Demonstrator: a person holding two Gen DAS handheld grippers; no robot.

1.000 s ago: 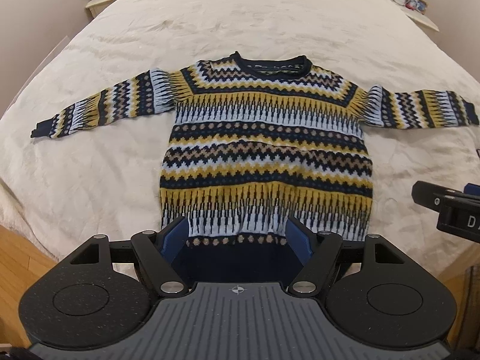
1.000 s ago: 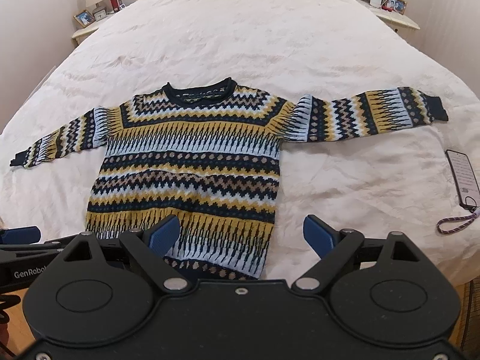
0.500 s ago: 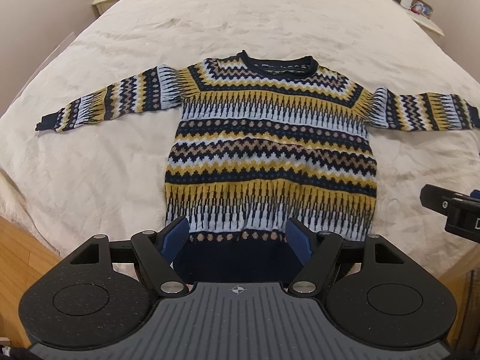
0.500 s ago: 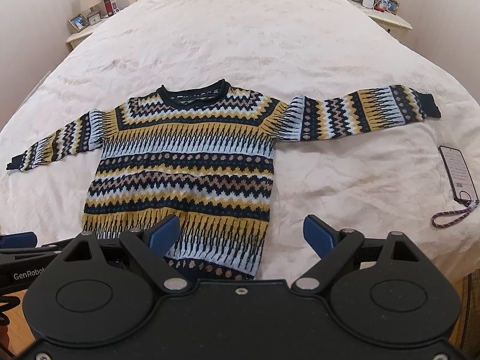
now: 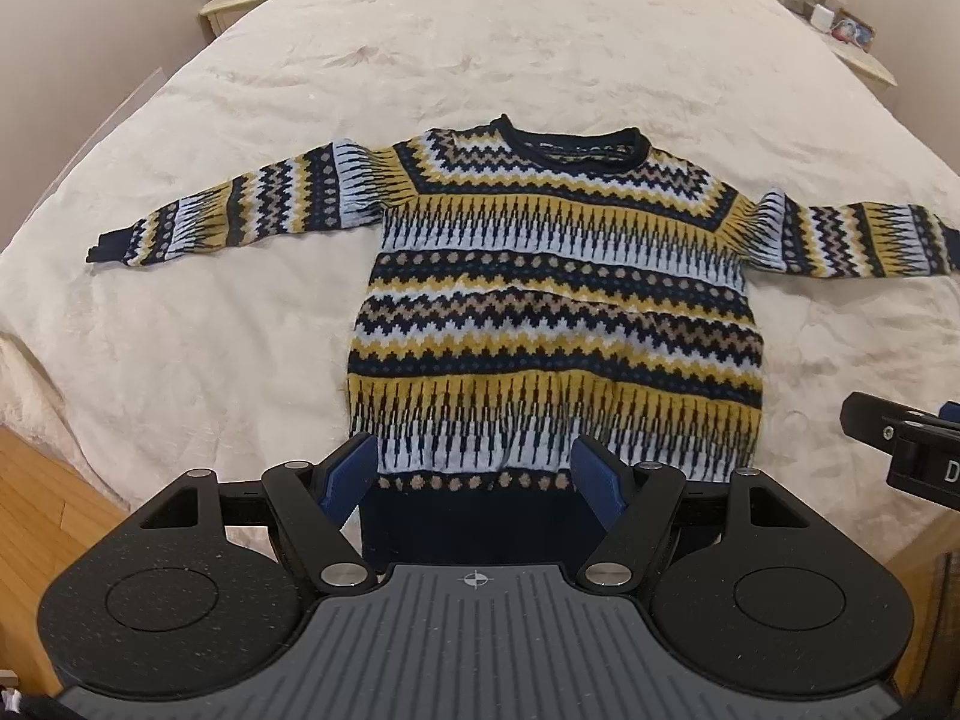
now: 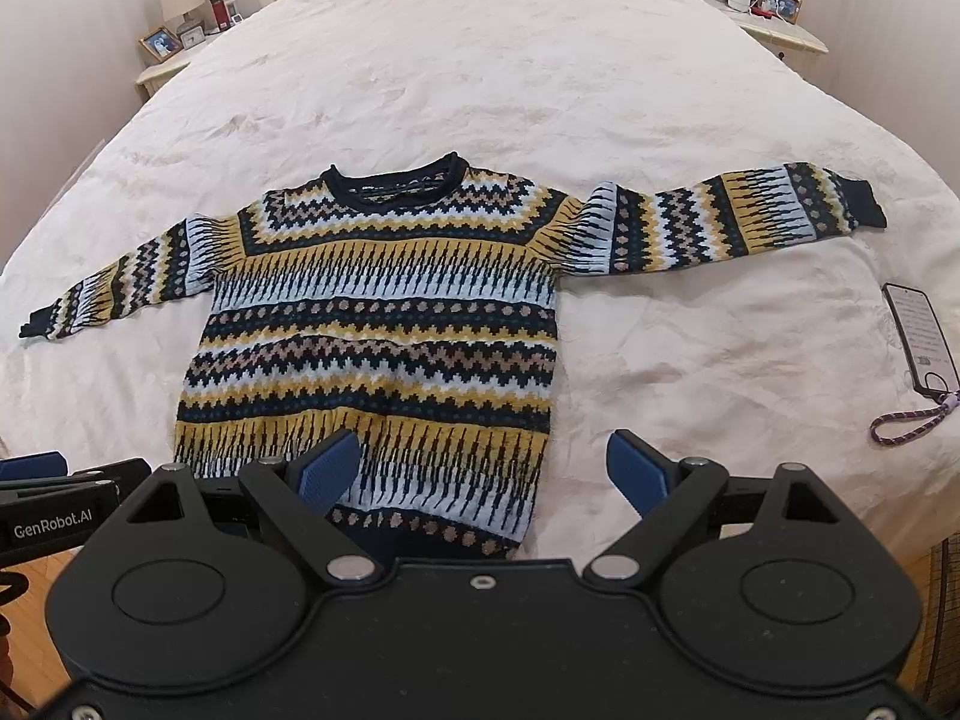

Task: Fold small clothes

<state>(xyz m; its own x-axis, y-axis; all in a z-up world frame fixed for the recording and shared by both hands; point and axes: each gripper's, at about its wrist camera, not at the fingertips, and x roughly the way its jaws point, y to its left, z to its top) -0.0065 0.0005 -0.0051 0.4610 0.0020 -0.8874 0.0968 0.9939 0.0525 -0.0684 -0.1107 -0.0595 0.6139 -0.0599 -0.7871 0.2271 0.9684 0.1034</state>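
A patterned knit sweater (image 5: 552, 300) in navy, yellow and pale blue lies flat and face up on the bed, both sleeves spread out sideways; the right wrist view shows the sweater (image 6: 384, 324) too. My left gripper (image 5: 477, 468) hovers open above the sweater's navy hem, blue pads apart with nothing pinched. My right gripper (image 6: 489, 468) is open above the hem's right corner, one pad over the knit and the other over bare cover. Each gripper's tip shows at the edge of the other's view.
The bed's cream cover (image 6: 540, 60) stretches far beyond the sweater. A phone with a purple cord (image 6: 921, 336) lies on the bed's right side. Nightstands with lamps and picture frames (image 6: 162, 42) flank the headboard. Wooden floor (image 5: 36, 510) shows at the lower left.
The sweater has slid slightly right and down in the left wrist view as that camera shifted a little. The right wrist view barely differs. Both grippers stay open.
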